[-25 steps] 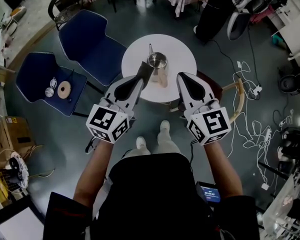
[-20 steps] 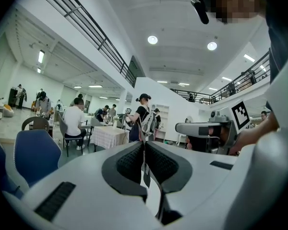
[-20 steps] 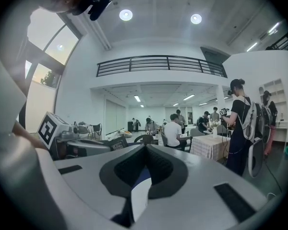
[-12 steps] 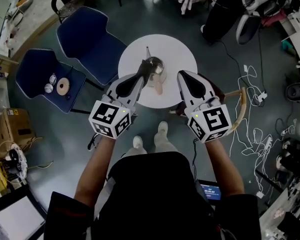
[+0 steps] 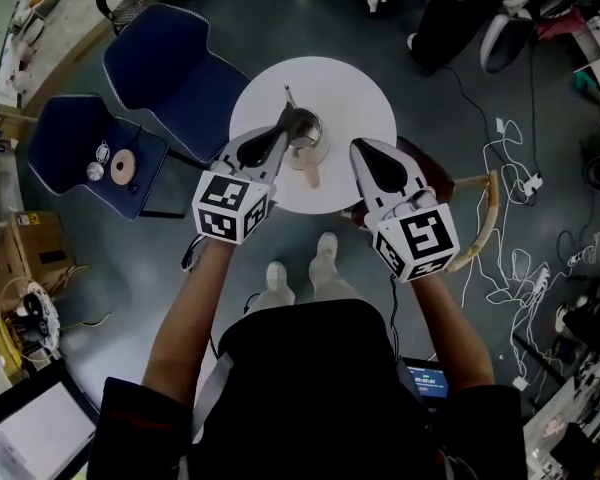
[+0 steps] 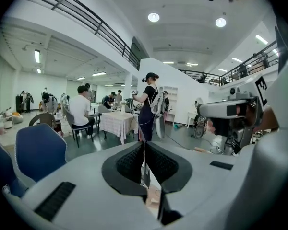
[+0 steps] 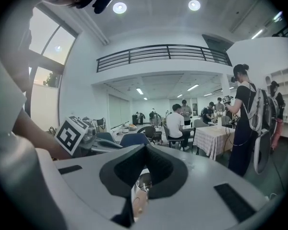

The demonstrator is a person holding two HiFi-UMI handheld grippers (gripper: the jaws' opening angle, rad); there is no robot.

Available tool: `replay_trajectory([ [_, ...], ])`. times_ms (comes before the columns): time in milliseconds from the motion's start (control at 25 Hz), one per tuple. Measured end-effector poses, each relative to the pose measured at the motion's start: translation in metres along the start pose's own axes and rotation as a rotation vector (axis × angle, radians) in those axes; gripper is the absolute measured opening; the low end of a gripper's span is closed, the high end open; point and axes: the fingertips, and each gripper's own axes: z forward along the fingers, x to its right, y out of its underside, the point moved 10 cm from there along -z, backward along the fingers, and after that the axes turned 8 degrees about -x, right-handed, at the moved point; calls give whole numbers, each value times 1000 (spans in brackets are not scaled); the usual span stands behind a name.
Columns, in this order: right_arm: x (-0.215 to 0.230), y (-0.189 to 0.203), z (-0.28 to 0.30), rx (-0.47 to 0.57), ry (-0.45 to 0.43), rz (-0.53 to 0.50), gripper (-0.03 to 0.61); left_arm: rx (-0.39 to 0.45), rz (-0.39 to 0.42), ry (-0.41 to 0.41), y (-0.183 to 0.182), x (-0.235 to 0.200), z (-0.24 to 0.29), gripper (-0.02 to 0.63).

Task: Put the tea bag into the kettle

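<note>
We have the left gripper (image 6: pixel 144 150) pinched shut on the tea bag (image 6: pixel 145 170), a thin flat strip hanging below its tips. The kettle (image 5: pixel 305 126) sits just ahead of and under those tips, on the round table (image 5: pixel 355 83). The right gripper (image 5: pixel 360 150) is closed and empty, off to the kettle's other side, not steadying it. If we let go before the bag hangs squarely over the opening (narrow, as far as we can judge), it may drop onto the table. If our jaw tips nudge the rim or spout, the unbraced kettle could slide or tip.
</note>
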Motion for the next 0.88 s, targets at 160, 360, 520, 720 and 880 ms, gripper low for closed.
replay_trajectory([
  [160,4,4,8,-17,-11,-21,17,-63,0,-4,9,-8,28,26],
  [360,8,10,16,-27,-28,-2,17,-137,13,-2,14,-17,62,26],
  [520,14,16,21,-37,-33,11,17,-181,23,6,22,-23,81,26],
  [720,20,24,26,-53,-32,26,17,-229,24,8,35,-29,96,26],
  [880,24,30,31,-66,-32,35,17,-260,29,22,44,-31,106,26],
])
